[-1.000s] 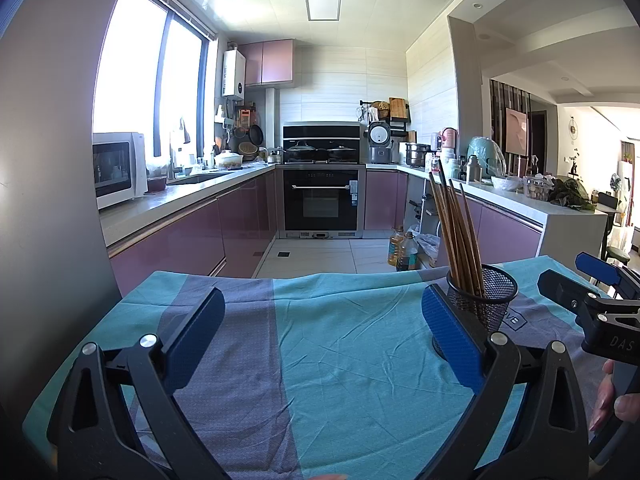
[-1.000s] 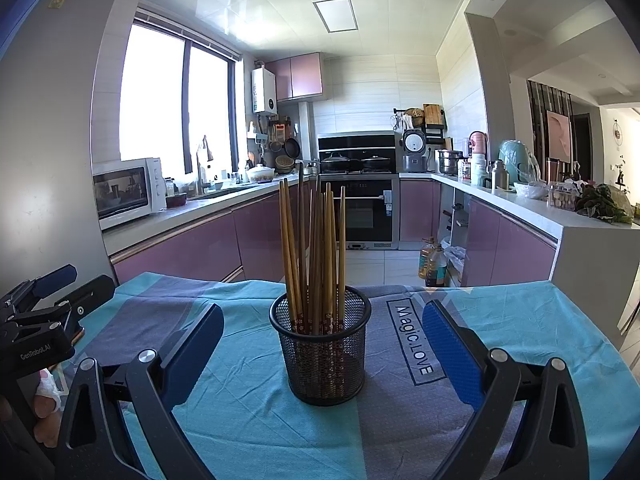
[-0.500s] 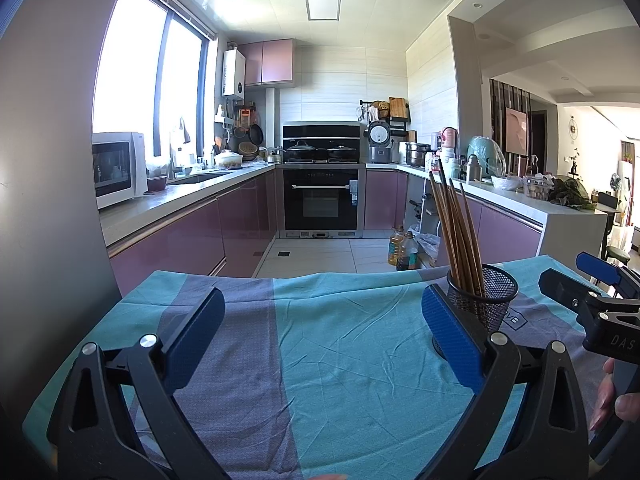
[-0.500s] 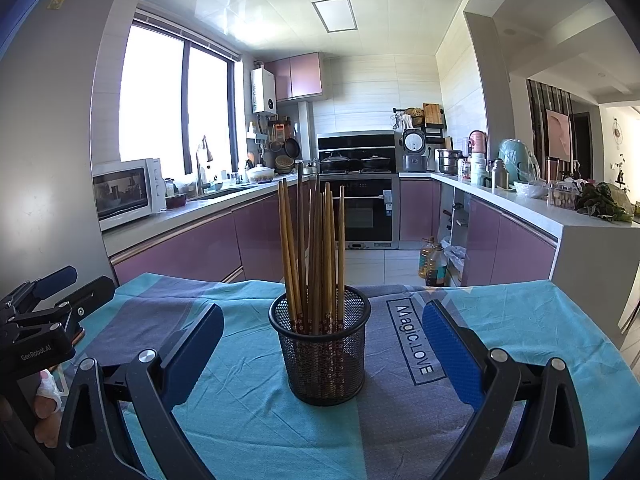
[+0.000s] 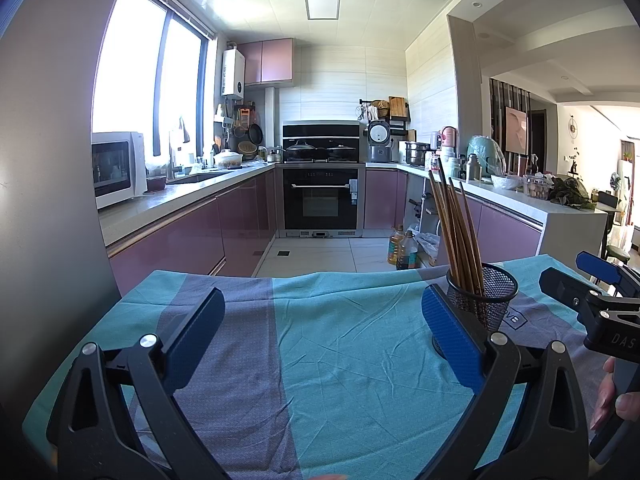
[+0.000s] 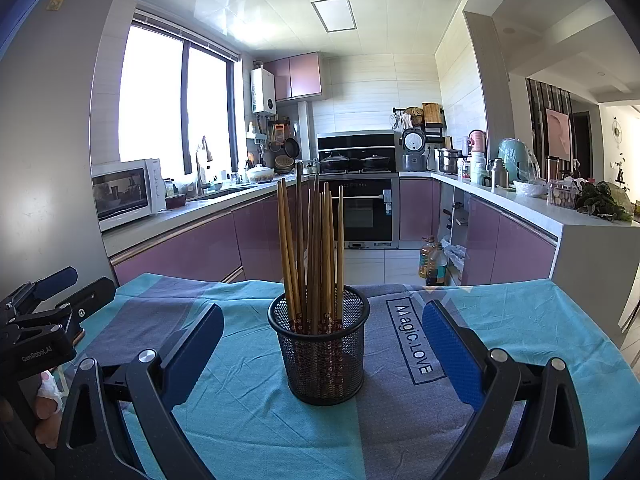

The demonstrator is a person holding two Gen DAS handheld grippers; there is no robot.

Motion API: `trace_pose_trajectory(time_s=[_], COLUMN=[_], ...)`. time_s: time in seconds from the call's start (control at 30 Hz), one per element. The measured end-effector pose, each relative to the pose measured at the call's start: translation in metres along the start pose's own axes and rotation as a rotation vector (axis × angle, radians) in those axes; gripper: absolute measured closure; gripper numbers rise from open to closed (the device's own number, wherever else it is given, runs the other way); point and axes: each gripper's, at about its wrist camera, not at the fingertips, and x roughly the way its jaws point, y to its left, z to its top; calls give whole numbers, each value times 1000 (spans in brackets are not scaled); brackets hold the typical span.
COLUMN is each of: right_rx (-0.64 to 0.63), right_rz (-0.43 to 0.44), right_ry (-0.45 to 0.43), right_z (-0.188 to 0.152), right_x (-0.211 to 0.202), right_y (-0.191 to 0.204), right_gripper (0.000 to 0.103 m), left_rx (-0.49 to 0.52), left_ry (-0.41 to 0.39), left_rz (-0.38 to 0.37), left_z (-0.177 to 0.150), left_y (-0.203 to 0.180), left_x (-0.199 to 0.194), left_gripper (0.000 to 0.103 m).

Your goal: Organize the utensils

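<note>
Almost nothing differs across the last second. In the left wrist view the right hand-held gripper (image 5: 576,276) at the frame's right edge sits a touch higher and further right than a second ago. In the right wrist view the mesh holder (image 6: 320,344) sits a hair further left.

Black wire-mesh metal holder (image 6: 319,344); smooth wooden chopsticks (image 6: 316,248); creased matt teal-and-grey tablecloth (image 6: 248,412); gripper pads (image 6: 448,356) of textured blue rubber; glossy mauve cabinet fronts (image 6: 192,252).
</note>
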Motion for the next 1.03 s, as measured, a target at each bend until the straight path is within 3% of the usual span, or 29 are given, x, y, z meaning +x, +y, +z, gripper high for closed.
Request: trace_pose_trajectory(time_s=[0.8, 0.9, 1.03], right_rx=[3, 18, 42], right_rz=[-15, -36, -149], right_ry=[11, 45, 211], right_z=[0, -2, -11], right_x=[4, 11, 42], right_y=[-6, -23, -68], right_gripper=[7, 7, 7], left_rx=[26, 9, 10], left_ry=[10, 50, 129], left_rz=[-5, 5, 27], left_z=[-4, -6, -10], left_y=[-4, 1, 13], left_x=[6, 14, 35], left_gripper=[6, 6, 6])
